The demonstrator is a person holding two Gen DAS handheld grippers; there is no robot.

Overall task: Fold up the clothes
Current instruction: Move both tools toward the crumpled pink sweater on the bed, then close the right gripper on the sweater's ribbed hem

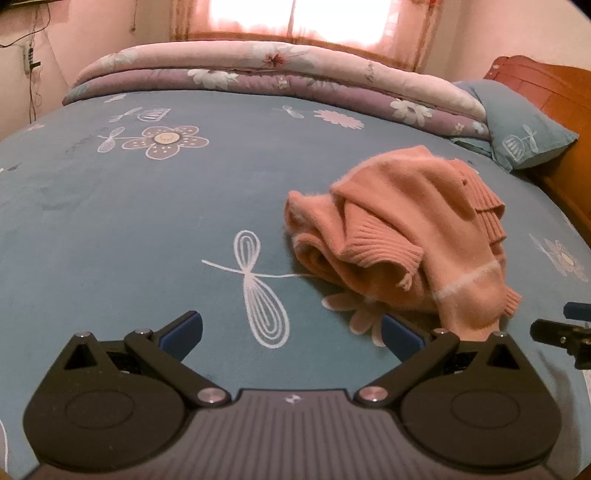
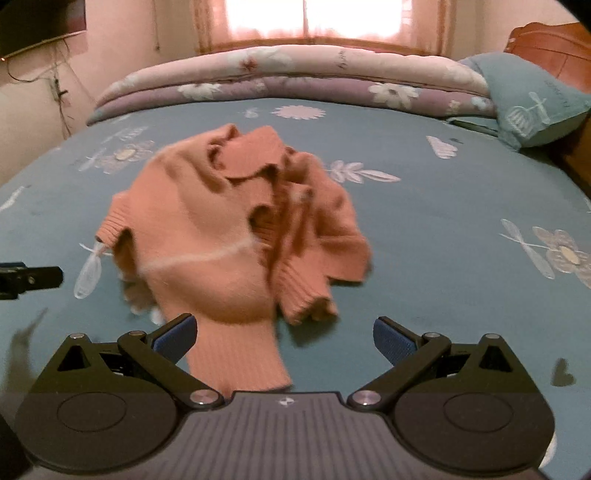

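Crumpled pink sweater (image 1: 402, 236) on blue floral bedsheet (image 1: 129, 221), left gripper (image 1: 291, 334) jaws wide apart, empty

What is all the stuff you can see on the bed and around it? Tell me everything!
sweater: one, peach-pink with a pale stripe, crumpled in a heap on the bed, right in front of both grippers
bedsheet: one, blue-green with white flowers and dragonflies, covering the bed
quilt: one, folded, pink and purple with flowers, along the far edge of the bed
pillow: one, blue-green, far right corner
headboard: one, reddish wood, at the right
curtain: pink, over the bright window behind the bed
left gripper: one, black with blue pads, open, holding nothing
right gripper: one, black with blue pads, open, a sweater cuff lying between its fingers
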